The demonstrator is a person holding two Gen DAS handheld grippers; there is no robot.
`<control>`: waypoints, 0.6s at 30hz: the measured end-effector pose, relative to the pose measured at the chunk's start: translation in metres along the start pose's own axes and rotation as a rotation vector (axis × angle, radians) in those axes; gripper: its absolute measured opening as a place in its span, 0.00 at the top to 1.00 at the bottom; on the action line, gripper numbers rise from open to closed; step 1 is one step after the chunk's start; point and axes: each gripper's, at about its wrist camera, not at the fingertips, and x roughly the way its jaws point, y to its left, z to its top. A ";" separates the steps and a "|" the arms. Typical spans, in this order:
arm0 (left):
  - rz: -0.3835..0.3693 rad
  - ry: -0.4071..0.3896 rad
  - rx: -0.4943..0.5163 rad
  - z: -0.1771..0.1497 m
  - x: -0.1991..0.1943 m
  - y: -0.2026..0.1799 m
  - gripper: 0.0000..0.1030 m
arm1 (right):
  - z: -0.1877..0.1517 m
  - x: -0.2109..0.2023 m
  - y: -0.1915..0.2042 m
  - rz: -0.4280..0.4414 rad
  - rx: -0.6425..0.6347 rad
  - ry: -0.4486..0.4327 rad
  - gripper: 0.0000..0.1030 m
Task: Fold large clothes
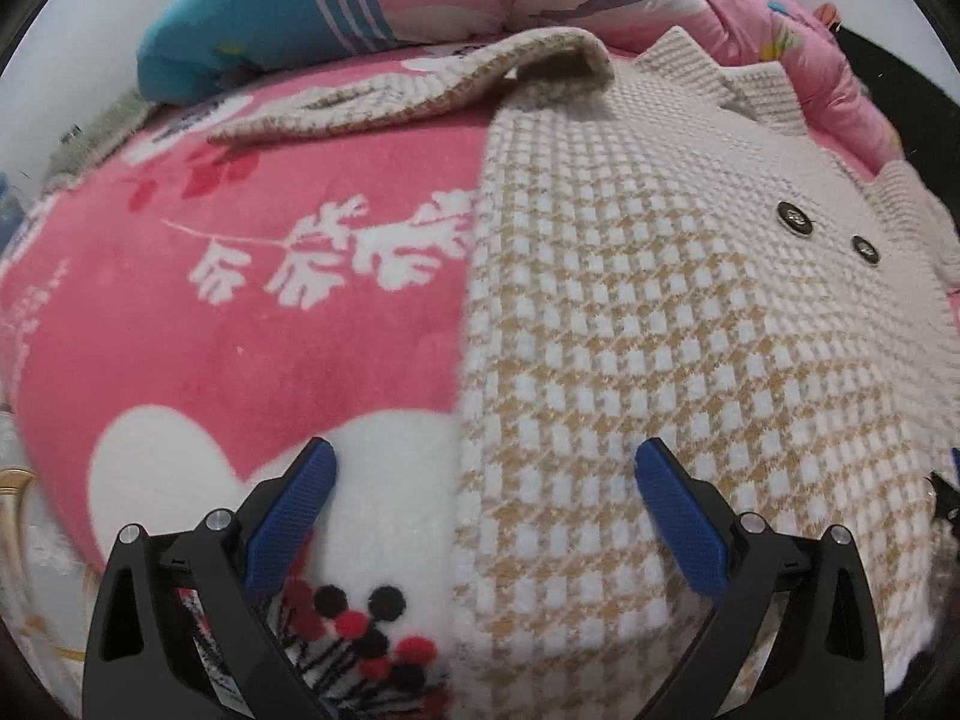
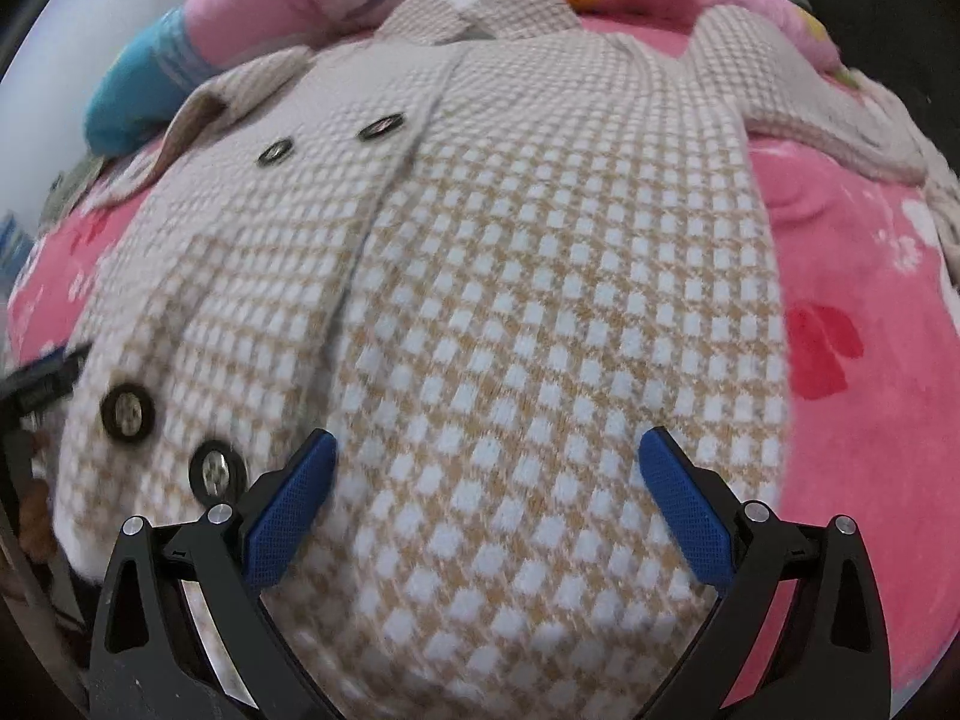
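A beige and white checked knit coat [image 1: 660, 312] with dark buttons lies spread flat on a pink blanket [image 1: 240, 330]. Its left sleeve [image 1: 420, 90] stretches out to the left at the far end. My left gripper [image 1: 486, 480] is open, hovering over the coat's left edge near the hem, holding nothing. In the right wrist view the coat [image 2: 510, 300] fills the frame, its right sleeve [image 2: 810, 120] lying out to the far right. My right gripper [image 2: 489, 474] is open above the coat's lower right part, empty.
A rolled pink and teal quilt [image 1: 360, 0] lies along the far edge of the bed, touching the coat's collar [image 1: 720, 84]. The pink blanket [image 2: 870, 420] shows bare right of the coat. The left gripper's edge [image 2: 42, 384] shows at the left rim.
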 end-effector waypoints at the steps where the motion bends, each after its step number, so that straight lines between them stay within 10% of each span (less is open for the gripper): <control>1: -0.014 0.005 -0.001 0.000 0.000 0.002 0.05 | -0.004 -0.002 -0.001 0.010 0.001 -0.010 0.06; 18: -0.100 -0.130 0.080 -0.015 -0.034 0.010 0.05 | -0.042 -0.080 -0.072 0.099 0.116 -0.119 0.07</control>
